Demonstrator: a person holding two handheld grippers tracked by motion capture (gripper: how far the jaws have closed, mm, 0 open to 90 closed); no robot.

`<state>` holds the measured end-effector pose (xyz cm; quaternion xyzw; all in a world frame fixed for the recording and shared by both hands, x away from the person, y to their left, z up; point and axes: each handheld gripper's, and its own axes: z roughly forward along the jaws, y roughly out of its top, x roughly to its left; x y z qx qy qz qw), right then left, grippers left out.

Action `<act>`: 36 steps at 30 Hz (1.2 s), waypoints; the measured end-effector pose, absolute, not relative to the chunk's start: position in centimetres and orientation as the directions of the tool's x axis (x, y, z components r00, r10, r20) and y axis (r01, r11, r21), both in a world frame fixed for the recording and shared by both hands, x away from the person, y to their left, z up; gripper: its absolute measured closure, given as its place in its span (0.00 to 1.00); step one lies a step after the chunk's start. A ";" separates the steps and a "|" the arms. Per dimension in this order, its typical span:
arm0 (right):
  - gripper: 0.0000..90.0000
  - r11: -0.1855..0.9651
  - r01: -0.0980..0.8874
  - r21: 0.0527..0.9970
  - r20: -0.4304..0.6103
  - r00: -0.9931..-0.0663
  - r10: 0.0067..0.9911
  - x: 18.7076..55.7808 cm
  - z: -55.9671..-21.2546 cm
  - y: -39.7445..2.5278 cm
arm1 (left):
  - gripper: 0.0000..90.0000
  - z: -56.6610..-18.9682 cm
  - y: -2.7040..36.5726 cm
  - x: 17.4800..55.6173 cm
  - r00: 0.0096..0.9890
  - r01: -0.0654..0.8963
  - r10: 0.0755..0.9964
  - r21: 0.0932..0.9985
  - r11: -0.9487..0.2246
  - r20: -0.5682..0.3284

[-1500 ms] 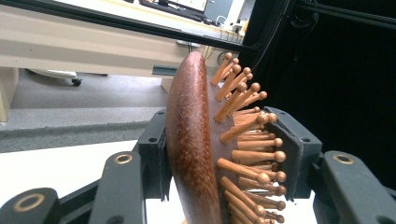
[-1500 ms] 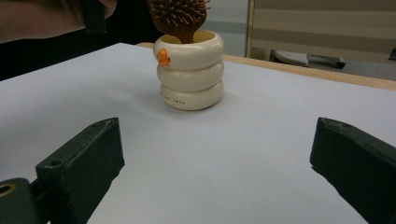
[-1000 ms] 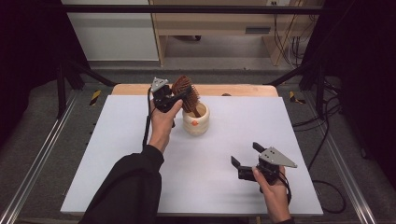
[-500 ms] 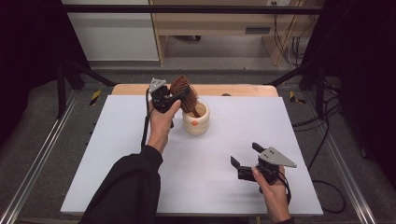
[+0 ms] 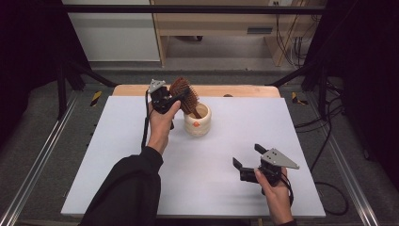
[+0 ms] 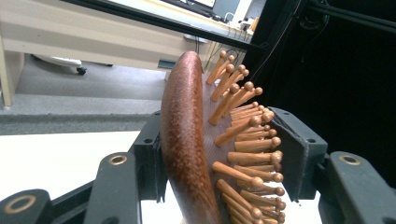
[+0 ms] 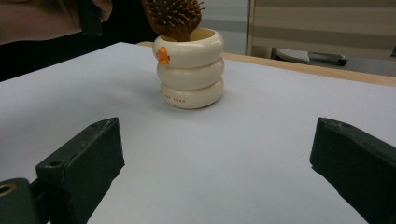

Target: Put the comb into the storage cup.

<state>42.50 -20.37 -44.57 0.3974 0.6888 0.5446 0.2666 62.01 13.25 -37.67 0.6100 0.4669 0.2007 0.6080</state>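
A brown wooden hairbrush (image 5: 184,94) stands tilted with its handle inside a cream ringed cup (image 5: 197,121) at the back middle of the white table. My left gripper (image 5: 175,99) is shut on the brush head; in the left gripper view the brush (image 6: 187,149) sits between the two black jaws, bristles facing right. The cup (image 7: 189,68) has a small orange duck mark, and the brush head (image 7: 173,16) rises from it in the right gripper view. My right gripper (image 5: 248,160) stands open near the front right of the table, holding nothing, aimed at the cup.
The white tabletop (image 5: 117,155) lies on a wooden board (image 5: 244,90) whose edge shows at the back. Metal rails (image 5: 33,169) run along both sides. A wooden desk (image 5: 211,28) and cables (image 5: 296,47) stand beyond the table.
The left gripper and the brush head have shifted very slightly; the brush handle stays in the cup. The right gripper has not moved.
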 end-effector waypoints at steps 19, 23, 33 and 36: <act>0.03 0.092 0.259 0.961 0.066 -0.542 0.838 42.5 -44.6 -20.3 | 0.44 -37.7 13.2 62.0 0.470 0.325 0.825 0.930 0.171 -0.316; 0.03 0.091 0.259 0.961 0.067 -0.543 0.837 42.5 -44.6 -20.3 | 0.42 -37.6 13.1 61.9 0.468 0.312 0.833 0.937 0.157 -0.295; 0.03 0.094 0.259 0.961 0.065 -0.543 0.837 42.5 -44.6 -20.3 | 0.31 -37.5 13.0 61.8 0.475 0.297 0.835 0.944 0.144 -0.277; 0.03 0.094 0.260 0.961 0.065 -0.544 0.837 42.4 -44.6 -20.3 | 0.27 -37.5 12.9 61.8 0.479 0.298 0.833 0.944 0.143 -0.278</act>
